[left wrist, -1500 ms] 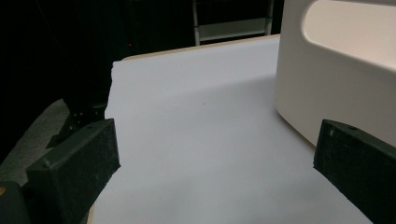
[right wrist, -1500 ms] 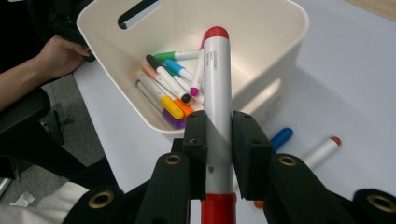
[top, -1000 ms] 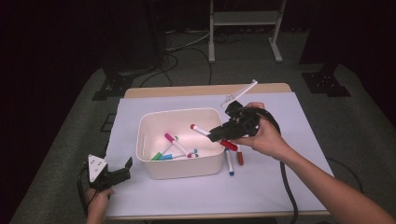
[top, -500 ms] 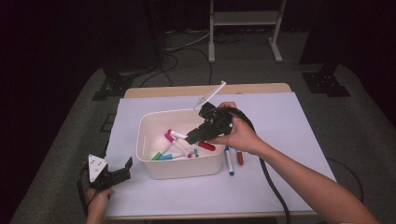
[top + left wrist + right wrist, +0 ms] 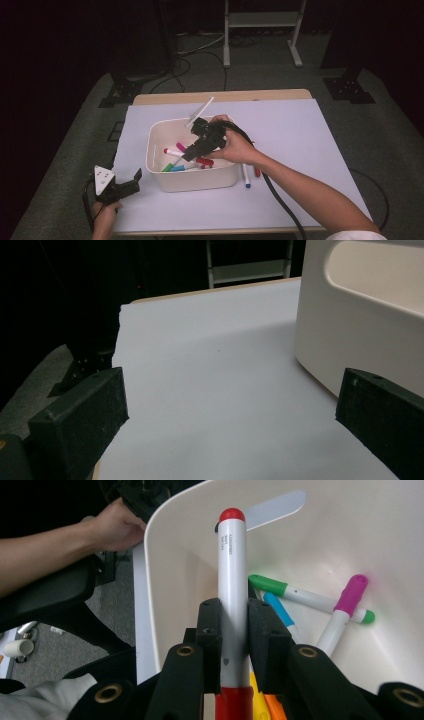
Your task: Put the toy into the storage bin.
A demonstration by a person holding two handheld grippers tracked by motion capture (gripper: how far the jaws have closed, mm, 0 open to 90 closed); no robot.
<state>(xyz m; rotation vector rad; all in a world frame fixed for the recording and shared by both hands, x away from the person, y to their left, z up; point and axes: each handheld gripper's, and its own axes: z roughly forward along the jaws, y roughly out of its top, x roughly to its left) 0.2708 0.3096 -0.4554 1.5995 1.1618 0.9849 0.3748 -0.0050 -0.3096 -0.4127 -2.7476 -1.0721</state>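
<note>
1. Your right tool (image 5: 192, 152) hangs over the white bin (image 5: 165, 179) at the middle of the surface (image 5: 310, 145), its jaws clamped on a white marker (image 5: 232, 587) with a red tip and a red cap (the barrel runs straight out between the jaws in the right gripper view).
2. That held marker points down into the bin, its red tip near the far inner wall.
3. On the bin's floor lie a green-capped marker (image 5: 295, 594), a magenta-capped marker (image 5: 342, 611) crossing it, and a blue-capped marker (image 5: 280, 611) beside them.
4. In the high view a red-ended marker (image 5: 172, 151) lies inside the bin below your right tool.
5. Just outside the bin's right wall, two more markers rest on the surface: one blue-tipped (image 5: 246, 177), one red (image 5: 257, 171).
6. Your left tool (image 5: 120, 186) sits at the surface's near left corner, well apart from the bin, jaws spread wide and holding nothing.
7. The left gripper view puts the bin's outer wall to the right of that tool, with bare white surface between the jaws.
</note>
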